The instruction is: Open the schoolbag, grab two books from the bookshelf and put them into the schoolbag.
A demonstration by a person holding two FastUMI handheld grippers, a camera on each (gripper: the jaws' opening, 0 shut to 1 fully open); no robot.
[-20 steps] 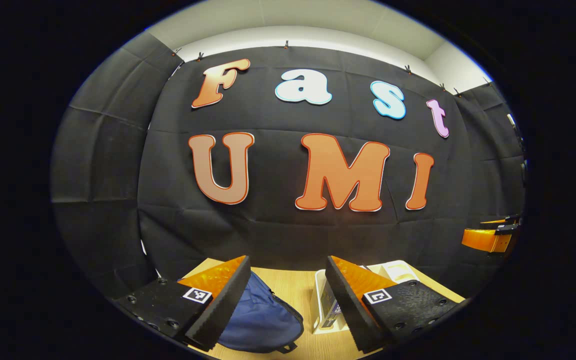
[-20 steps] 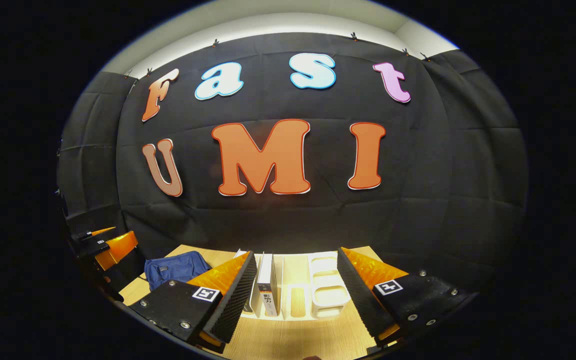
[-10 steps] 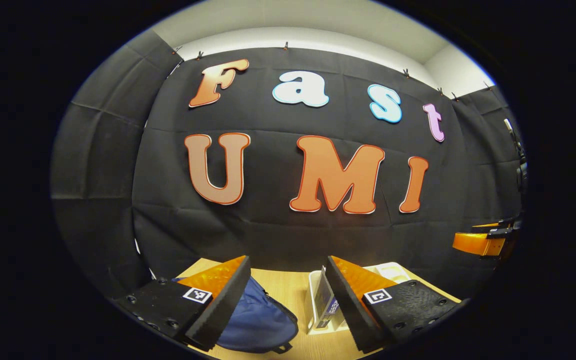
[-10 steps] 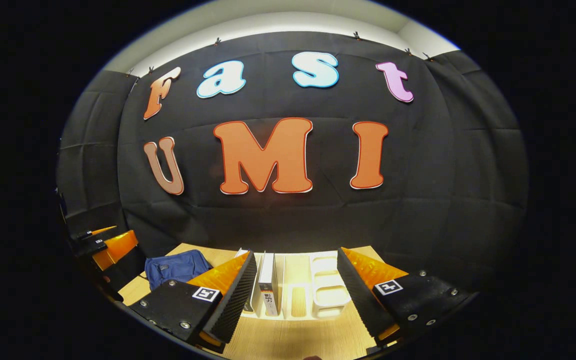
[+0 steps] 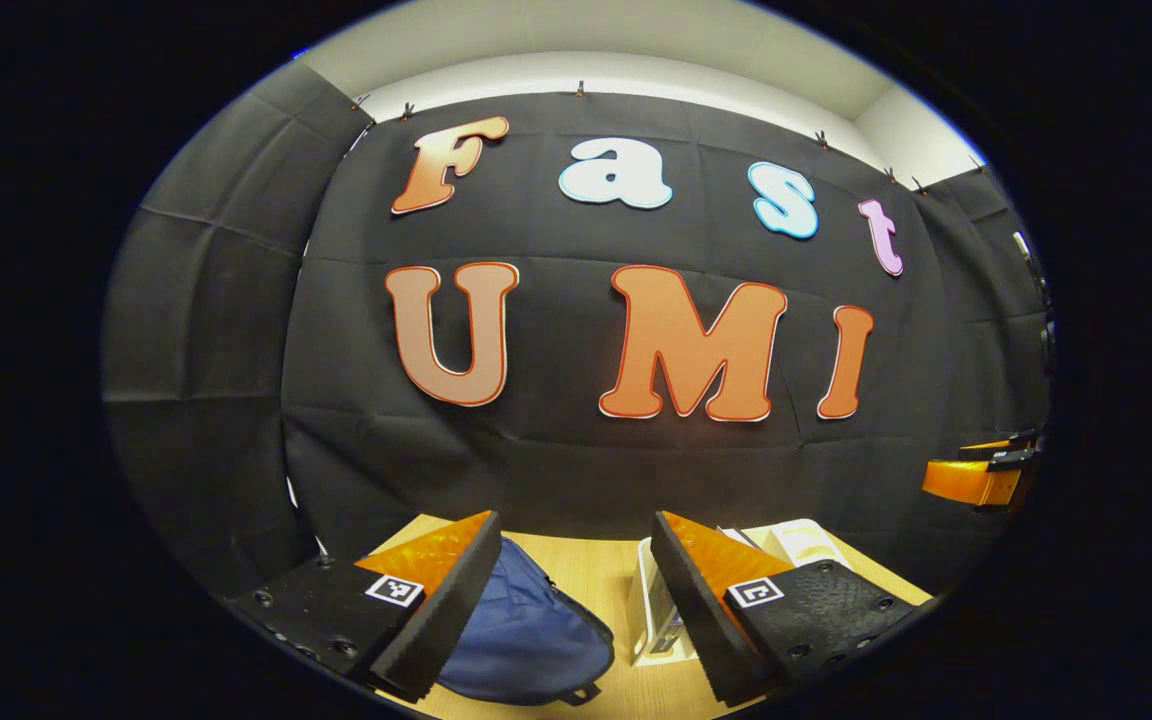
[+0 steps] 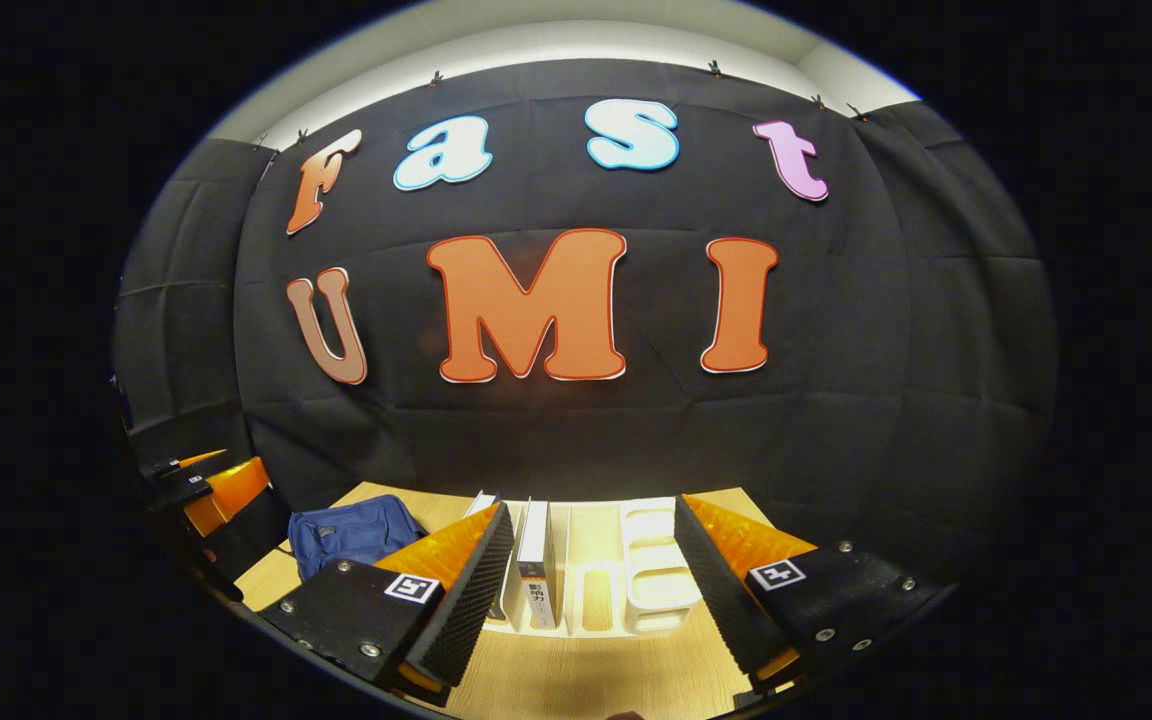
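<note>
Left gripper view: the left claw is held released above the counter, its fingers spread over the blue schoolbag, which lies flat and appears closed, probably so the opening can be reached first. In the right gripper view, the right claw is likewise held wide apart and empty, aimed at the white bookshelf, where upright books are kept in the left slots, ready for a later pick.
</note>
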